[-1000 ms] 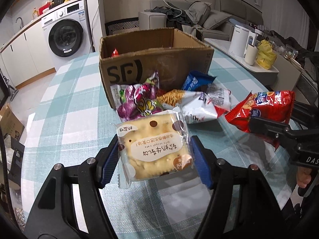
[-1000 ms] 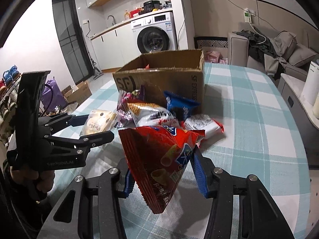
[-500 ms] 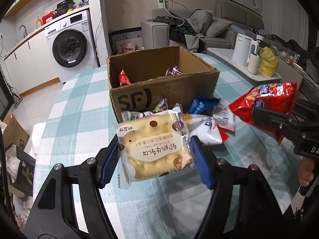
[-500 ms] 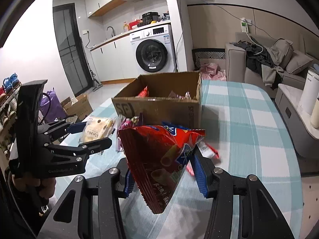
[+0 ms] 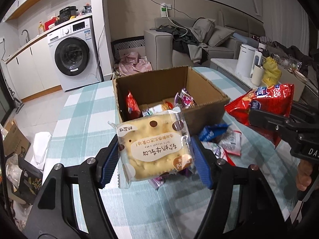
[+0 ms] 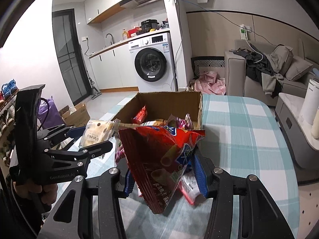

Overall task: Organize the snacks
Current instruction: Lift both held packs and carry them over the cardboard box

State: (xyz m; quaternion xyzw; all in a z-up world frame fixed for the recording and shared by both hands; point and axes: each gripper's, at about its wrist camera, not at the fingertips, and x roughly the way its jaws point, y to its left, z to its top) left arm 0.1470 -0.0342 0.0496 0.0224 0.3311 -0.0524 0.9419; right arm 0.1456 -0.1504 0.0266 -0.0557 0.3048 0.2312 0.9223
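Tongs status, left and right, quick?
Left tongs: shut on the cracker pack.
Right tongs: shut on the red chip bag.

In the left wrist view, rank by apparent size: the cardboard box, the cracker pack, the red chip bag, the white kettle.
1. Cardboard box
2. Cracker pack, though nearness to the camera in the left gripper enlarges it
3. Red chip bag, partly hidden by the right gripper
4. White kettle, far off

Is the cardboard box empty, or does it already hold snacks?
Not empty: the open-topped cardboard box holds several snack packets at its bottom.
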